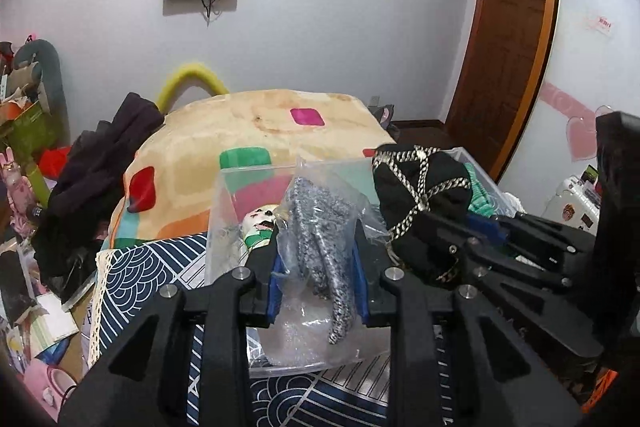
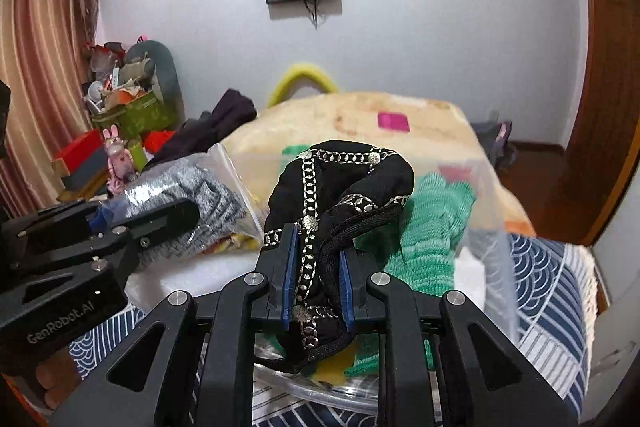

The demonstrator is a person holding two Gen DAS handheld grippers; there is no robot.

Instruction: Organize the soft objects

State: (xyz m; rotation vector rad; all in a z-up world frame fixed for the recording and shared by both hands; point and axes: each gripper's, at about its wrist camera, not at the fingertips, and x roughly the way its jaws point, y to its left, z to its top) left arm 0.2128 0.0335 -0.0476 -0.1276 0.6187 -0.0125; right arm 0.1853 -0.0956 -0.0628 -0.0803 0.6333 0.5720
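Note:
My left gripper (image 1: 318, 251) is shut on a clear plastic bag holding a grey knit item (image 1: 320, 227), held above a clear plastic bin (image 1: 224, 211) with a doll face inside. My right gripper (image 2: 318, 267) is shut on a black cloth with silver chain trim (image 2: 340, 183), held over a second clear bin (image 2: 488, 227) that holds a green knit item (image 2: 436, 227). The bagged knit also shows in the right wrist view (image 2: 188, 203), with the left gripper (image 2: 168, 223) beside it. The black cloth (image 1: 420, 183) and the right gripper (image 1: 460, 247) show in the left wrist view.
Both bins sit on a navy wave-pattern cloth (image 1: 132, 271). Behind lies a beige blanket with coloured squares (image 1: 280, 123), dark clothes (image 1: 100, 163) at its left, and cluttered boxes and toys (image 2: 120, 115) by the curtain. A wooden door (image 1: 508, 27) stands at right.

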